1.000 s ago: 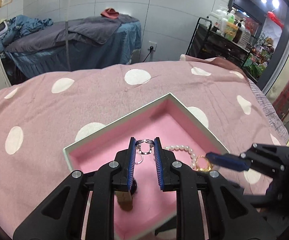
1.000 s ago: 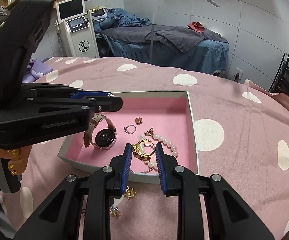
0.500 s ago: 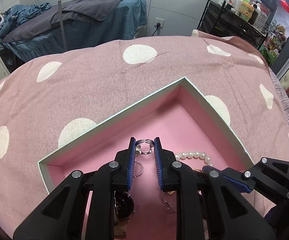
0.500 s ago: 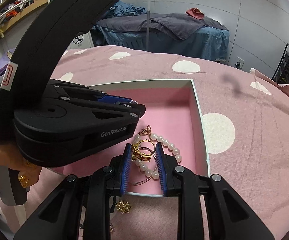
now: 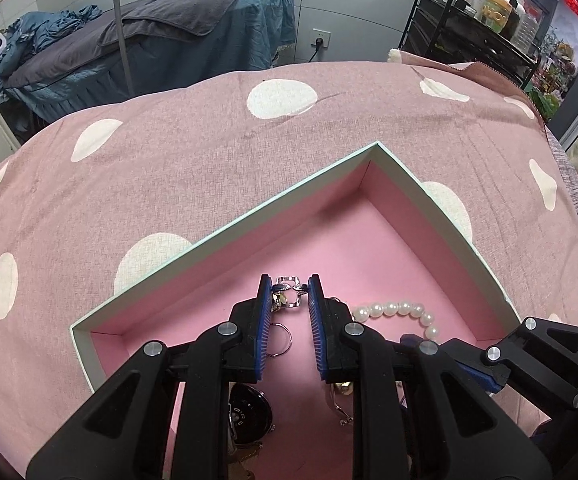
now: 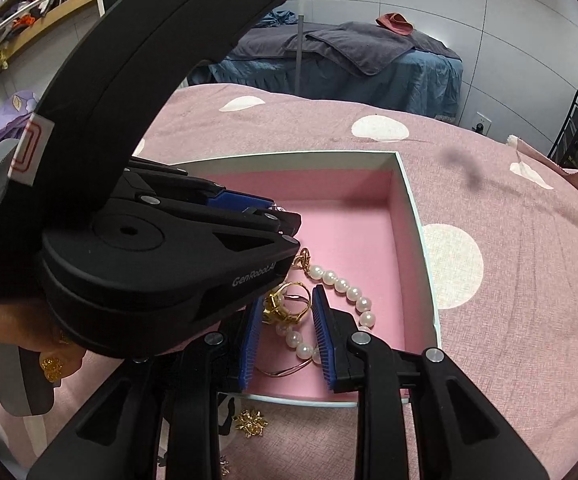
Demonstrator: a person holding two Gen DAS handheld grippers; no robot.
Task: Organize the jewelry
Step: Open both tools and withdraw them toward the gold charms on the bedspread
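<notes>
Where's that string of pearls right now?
The pearl bracelet lies inside the pink-lined box, toward its right wall in the right wrist view. It curves past the gold ring held in the right gripper.

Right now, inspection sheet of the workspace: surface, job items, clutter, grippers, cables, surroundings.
Surface: pink cloth with white polka dots.
Job's things: pale-rimmed box with pink lining holds white pearl bracelet, thin ring, dark round watch.
Clutter: gold flower-shaped piece on the cloth outside the box.
Grippers: left gripper shut on a silver ring; right gripper shut on a gold ring.
Cables: black cord at wall socket.
Surroundings: blue-draped treatment bed, black trolley with bottles.
</notes>
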